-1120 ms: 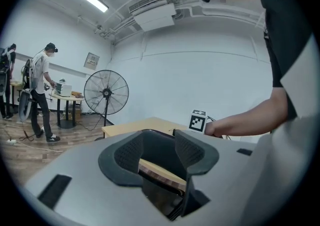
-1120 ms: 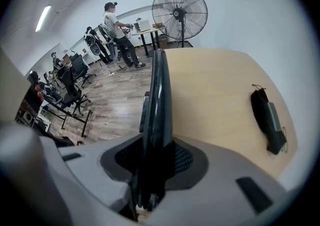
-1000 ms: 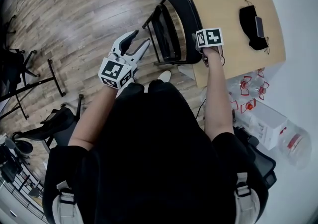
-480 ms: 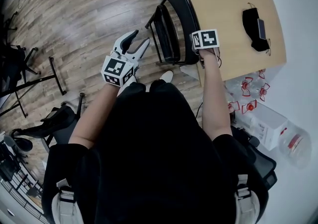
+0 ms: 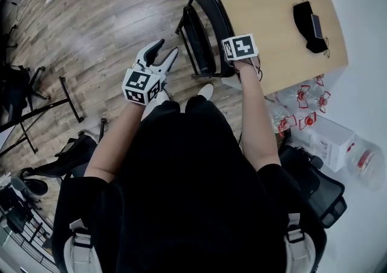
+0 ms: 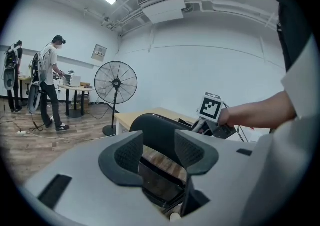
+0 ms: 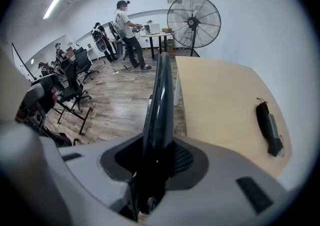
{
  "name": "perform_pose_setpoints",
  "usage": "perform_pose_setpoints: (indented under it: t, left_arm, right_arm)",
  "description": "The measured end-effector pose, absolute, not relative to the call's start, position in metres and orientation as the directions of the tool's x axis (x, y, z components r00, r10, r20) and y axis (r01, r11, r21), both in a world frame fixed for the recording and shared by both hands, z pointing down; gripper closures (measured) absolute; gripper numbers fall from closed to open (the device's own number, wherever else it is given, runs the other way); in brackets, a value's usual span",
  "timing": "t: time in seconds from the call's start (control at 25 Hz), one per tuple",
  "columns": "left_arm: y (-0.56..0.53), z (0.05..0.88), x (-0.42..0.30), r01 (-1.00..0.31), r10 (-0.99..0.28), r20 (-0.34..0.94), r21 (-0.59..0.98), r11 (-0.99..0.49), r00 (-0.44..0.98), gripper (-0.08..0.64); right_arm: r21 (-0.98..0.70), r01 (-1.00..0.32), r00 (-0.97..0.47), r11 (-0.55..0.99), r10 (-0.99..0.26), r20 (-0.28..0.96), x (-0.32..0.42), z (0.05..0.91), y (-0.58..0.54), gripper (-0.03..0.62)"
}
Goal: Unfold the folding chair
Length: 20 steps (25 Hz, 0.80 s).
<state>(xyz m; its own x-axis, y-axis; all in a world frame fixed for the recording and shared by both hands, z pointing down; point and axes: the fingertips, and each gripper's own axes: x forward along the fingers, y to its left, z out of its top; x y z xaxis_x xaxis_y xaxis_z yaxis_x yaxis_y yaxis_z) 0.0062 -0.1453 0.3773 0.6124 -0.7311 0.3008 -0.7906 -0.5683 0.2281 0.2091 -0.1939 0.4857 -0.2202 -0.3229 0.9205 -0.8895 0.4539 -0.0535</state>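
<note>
**One folding chair (image 5: pixel 208 29), two grippers, one surface (image 5: pixel 272 5).**
Your right gripper (image 7: pixel 157 162) has its jaws clenched on the chair's black top rim, which runs straight ahead from them. Your left gripper (image 5: pixel 164 54) hangs with jaws parted and empty, the chair ahead of them and apart. Right of the right jaws, the surface's edge runs close beside the chair, with one black pouch (image 5: pixel 308 20) farther on. Left of the left jaws, the wooden floor (image 5: pixel 103 29) lies open.
</note>
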Motion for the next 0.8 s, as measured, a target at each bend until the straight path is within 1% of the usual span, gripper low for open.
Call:
perform_pose_setpoints:
  t: [0.4,0.8]
  left_arm:
    - [-0.164,0.424,-0.006,-0.794,-0.683,0.406,0.296,-0.530,0.607,0.367]
    - [-0.205,0.496,-0.006,-0.836,-0.661,0.514,0.361,-0.413,0.548,0.354]
  right_arm:
    - [-0.031,-0.887,-0.211,0.461,-0.343,0.915,0.165,0.481,-0.179,0.476]
    - [-0.010,-0.887,-0.199,0.461,-0.365,0.910,0.143,0.481,-0.169,0.476]
